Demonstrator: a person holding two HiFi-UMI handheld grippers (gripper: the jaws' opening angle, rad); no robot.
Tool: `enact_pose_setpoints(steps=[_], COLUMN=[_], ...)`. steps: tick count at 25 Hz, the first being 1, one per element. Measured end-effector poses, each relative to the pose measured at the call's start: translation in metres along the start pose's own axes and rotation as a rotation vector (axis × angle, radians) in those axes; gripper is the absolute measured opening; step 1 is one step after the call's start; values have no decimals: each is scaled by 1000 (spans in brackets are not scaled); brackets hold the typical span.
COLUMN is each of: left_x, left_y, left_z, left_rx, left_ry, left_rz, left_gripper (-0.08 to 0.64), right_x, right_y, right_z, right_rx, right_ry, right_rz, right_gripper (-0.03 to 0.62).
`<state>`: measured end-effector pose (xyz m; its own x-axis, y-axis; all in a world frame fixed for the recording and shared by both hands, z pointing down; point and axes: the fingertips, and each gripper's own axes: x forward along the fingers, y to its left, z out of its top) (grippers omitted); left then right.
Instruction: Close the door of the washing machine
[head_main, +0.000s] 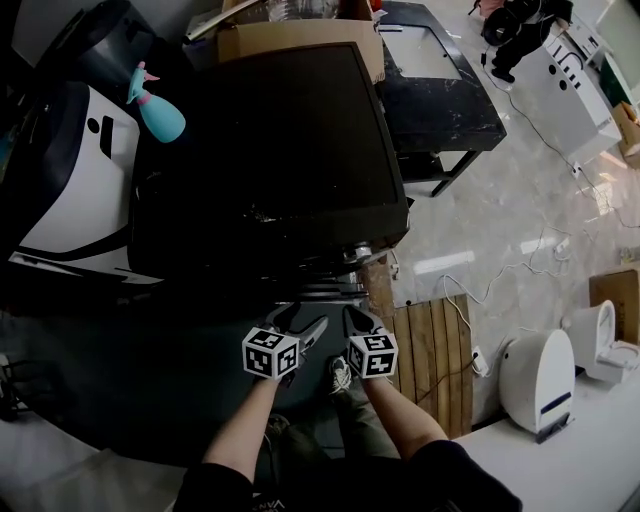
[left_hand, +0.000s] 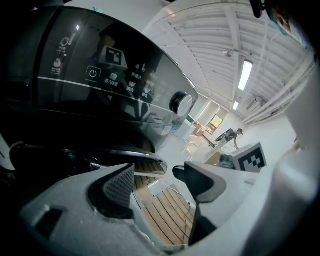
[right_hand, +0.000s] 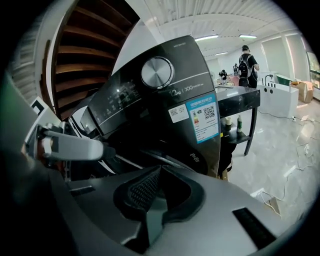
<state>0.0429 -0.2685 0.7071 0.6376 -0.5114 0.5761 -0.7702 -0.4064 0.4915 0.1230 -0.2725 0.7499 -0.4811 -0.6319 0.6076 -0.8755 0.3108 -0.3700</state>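
Though apparently featureless overhead, washing machine (head_main: 270, 150) dial (right_hand: 157, 73) clear from right gripper (right_hand: 158, 171).

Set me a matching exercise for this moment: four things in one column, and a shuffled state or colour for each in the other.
1. left gripper
2. right gripper
3. spray bottle
4. knob

A. turquoise
B. jaws together, nothing between them
C. round, silver
D. jaws apart, nothing between them

Pairs: 1-D, 2-B, 3-A, 4-C
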Motion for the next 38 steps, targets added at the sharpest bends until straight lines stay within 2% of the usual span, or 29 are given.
enact_pose_setpoints(steps=[3, 6, 10, 14, 18, 25, 30, 38], left_x=[-6, -22, -48, -76, -92, -94, -91, -89], left_y=[4, 16, 46, 85, 110, 130, 140, 142], left_z=[9, 17, 18, 19, 21, 22, 22, 25], left_rx=[-5, 52, 104, 100, 82, 81, 86, 94], left_ry=[-46, -90, -131, -175, -204, -192, -173, -140], left_rz=[21, 86, 220, 395, 499, 545, 548, 560], left_gripper=[321, 258, 213, 79, 16, 11, 11, 12], right_x=[12, 21, 26, 34, 41, 42, 41, 43], right_y=[-5, -11, -11, -14, -17, -19, -16, -19], right_z=[12, 19, 26, 36, 44, 45, 52, 47], right_rx=[-8, 9, 12, 4, 24, 83, 131, 85], right_ry=[-5, -9, -21, -42, -51, -78, -104, -113], right_rz=[-6, -20, -20, -24, -22, -27, -14, -27], right_gripper=[0, 0, 0, 0, 1, 2, 2, 2])
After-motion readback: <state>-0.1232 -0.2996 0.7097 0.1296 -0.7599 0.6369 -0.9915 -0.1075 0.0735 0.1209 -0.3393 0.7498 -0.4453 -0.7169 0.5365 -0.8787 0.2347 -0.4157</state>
